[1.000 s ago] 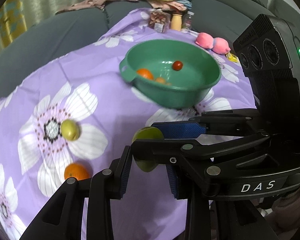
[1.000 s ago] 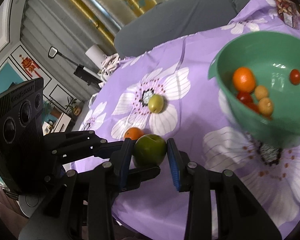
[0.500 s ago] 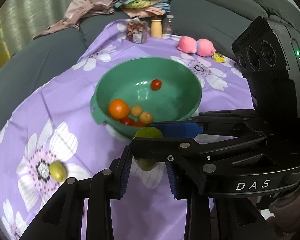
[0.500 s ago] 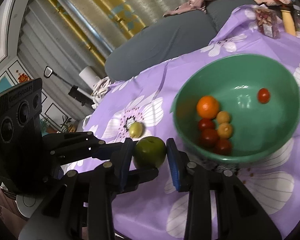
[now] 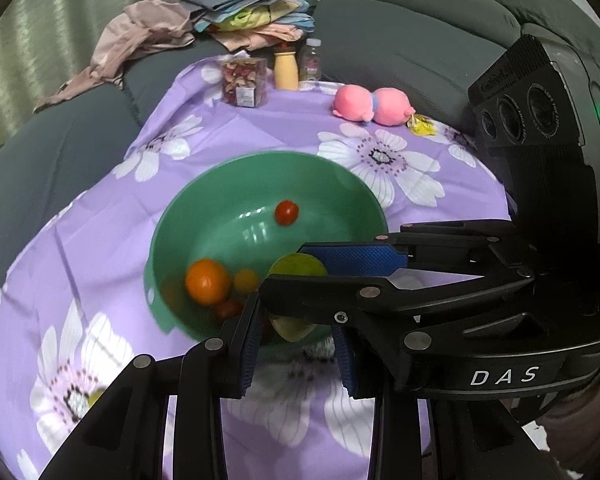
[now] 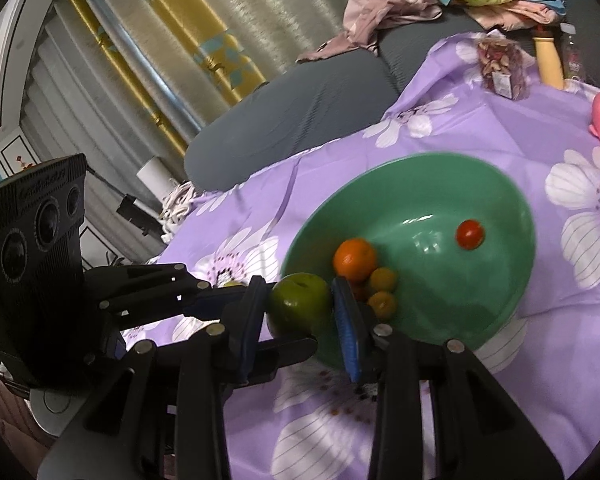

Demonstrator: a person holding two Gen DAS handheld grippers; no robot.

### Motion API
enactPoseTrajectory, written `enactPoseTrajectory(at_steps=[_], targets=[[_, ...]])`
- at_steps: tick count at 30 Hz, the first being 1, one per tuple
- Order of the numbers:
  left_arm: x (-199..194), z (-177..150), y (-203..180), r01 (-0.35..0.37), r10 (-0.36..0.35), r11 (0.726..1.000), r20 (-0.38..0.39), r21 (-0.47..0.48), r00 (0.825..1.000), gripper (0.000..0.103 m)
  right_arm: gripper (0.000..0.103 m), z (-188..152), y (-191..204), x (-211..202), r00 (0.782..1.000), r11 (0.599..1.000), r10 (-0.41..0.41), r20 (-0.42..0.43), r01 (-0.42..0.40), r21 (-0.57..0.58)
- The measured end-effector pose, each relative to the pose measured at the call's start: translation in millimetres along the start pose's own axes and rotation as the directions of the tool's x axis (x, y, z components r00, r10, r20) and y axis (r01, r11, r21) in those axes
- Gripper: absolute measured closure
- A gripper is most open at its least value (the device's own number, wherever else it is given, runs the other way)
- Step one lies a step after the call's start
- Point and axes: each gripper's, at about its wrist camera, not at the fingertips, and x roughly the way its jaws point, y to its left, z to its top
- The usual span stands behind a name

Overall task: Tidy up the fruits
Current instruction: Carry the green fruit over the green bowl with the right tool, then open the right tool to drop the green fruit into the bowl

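Right tool (image 6: 300, 312) clamped on green apple (image 6: 298, 300), lower centre of frame, at near rim of bowl (image 6: 500, 200). Left tool (image 5: 296, 344) nearly shut just beside the apple; contact unclear. Risks: releasing short of the rim drops the apple onto the surface; tools crowd each other; a hard drop bruises tomato (image 6: 469, 234).

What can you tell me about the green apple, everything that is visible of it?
The green apple is round, smooth and slightly glossy, with a stem dimple on top. The right gripper holds it off the cloth, blue pads pressing both sides. It hangs at the near rim of the green bowl, not inside. In the left wrist view the right gripper's fingers cover its middle.
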Motion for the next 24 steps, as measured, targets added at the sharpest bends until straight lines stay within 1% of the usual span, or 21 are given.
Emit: enactPoseTrajectory(at_steps=[5,7,10,14,15,16,17,18,19,20,22,23,24], targets=[[15.5,9.4,1.6,0.015,-0.015,1.000,-0.015,0.004,1.000,0.070,0.068,7.4,-15.1,3.5,1.000,1.000,-0.026,0.004,0.026,0.018],[22.8,12.1,4.5,0.030,-0.030,0.999,-0.026,-0.011,0.999,0.069,0.068,9.7,-20.5,6.6,0.999,0.999,-0.038,0.001,0.038,0.027],[32.9,13.7,9.8,0.023,-0.025,0.999,-0.035,-0.046,0.999,0.069,0.067,11.5,-28.6,11.3,0.998,0.997,-0.067,-0.006,0.067,0.045],[34.9,12.4,17.1,0.020,-0.024,0.996,-0.042,-0.087,0.999,0.069,0.065,10.1,-33.8,10.7,0.994,0.992,-0.107,-0.006,0.108,0.059],[33.6,11.3,18.1,0.013,-0.017,0.996,-0.043,-0.089,0.999,0.066,0.061,9.3,-33.8,8.9,0.994,0.992,-0.111,-0.002,0.111,0.061],[32.4,10.4,18.9,0.004,-0.008,0.996,-0.043,-0.094,0.999,0.054,0.056,8.3,-33.5,6.3,0.994,0.992,-0.113,0.003,0.112,0.064],[30.1,8.7,20.4,-0.002,-0.002,0.995,-0.042,-0.101,0.999,0.047,0.054,8.0,-33.6,4.2,0.993,0.991,-0.114,0.009,0.113,0.068],[26.8,6.9,21.9,-0.003,-0.001,0.994,-0.037,-0.109,0.999,0.037,0.051,7.2,-32.9,1.7,0.993,0.991,-0.117,0.014,0.115,0.072],[23.5,5.0,23.5,-0.004,0.000,0.993,-0.031,-0.117,1.000,0.033,0.049,5.9,-31.8,-0.9,0.993,0.990,-0.119,0.020,0.117,0.075],[20.6,3.2,25.6,-0.006,0.002,0.992,-0.029,-0.125,1.000,0.033,0.048,4.2,-29.3,-3.7,0.992,0.990,-0.120,0.028,0.118,0.077],[12.9,-2.7,29.6,-0.017,0.013,0.989,-0.027,-0.145,1.000,0.029,0.041,0.2,-25.8,-9.0,0.992,0.989,-0.121,0.038,0.117,0.086],[9.9,-5.7,31.7,-0.022,0.018,0.988,-0.026,-0.155,0.999,0.026,0.039,-2.1,-24.1,-11.1,0.992,0.989,-0.121,0.042,0.117,0.090],[6.2,-10.2,34.8,-0.027,0.023,0.985,-0.025,-0.171,0.999,0.018,0.034,-5.0,-21.6,-14.6,0.991,0.989,-0.121,0.048,0.117,0.092]])
